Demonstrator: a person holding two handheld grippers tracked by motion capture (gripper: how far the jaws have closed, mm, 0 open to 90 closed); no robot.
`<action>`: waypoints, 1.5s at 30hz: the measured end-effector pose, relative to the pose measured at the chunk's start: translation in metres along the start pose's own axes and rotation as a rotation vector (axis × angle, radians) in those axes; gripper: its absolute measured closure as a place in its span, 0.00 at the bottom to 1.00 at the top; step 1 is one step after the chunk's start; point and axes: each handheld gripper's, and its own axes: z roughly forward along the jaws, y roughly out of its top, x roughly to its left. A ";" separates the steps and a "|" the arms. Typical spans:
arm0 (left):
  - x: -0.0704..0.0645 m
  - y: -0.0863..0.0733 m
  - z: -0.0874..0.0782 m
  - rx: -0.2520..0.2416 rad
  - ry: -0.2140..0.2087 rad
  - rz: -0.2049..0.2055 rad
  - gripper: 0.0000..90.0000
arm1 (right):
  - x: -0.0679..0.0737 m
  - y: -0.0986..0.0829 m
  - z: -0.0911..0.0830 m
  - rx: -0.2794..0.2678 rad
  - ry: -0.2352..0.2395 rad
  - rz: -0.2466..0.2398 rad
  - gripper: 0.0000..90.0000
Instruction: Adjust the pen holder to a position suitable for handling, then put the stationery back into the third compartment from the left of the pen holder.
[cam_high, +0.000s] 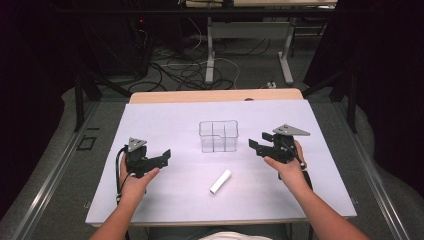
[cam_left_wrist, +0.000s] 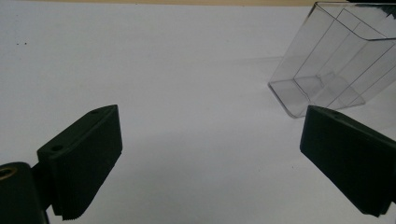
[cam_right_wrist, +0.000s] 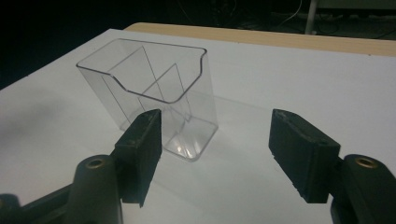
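Dark lab w/ cables on the floor behind; a white sheet covers the wooden table. A clear plastic organizer w/ inner dividers stands upright mid-sheet, and a white tube lies on its side nearer the person, apart from the organizer, roughly between the two hands. Left gripper hovers left of the organizer, jaws spread wide, nothing held; right gripper sits just right of it, jaws also apart & empty. Judgement: the job is prob. tube into organizer, not yet begun. To do it well: approach the tube from above, jaws across its short axis near the middle so it won't roll or pivot. Then tilt it upright over one compartment & lower slowly, w/ the other gripper steadying the light organizer's wall so it doesn't tip.
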 end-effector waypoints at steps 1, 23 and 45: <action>0.000 0.000 0.000 -0.003 -0.002 0.005 0.09 | -0.002 -0.002 -0.002 0.007 0.007 0.009 0.33; -0.056 0.005 0.010 0.024 -0.159 0.082 0.28 | -0.014 -0.012 -0.011 0.013 -0.082 -0.004 0.13; -0.121 0.005 0.029 0.204 -0.258 0.206 0.44 | -0.024 -0.016 -0.011 0.028 -0.103 0.025 0.06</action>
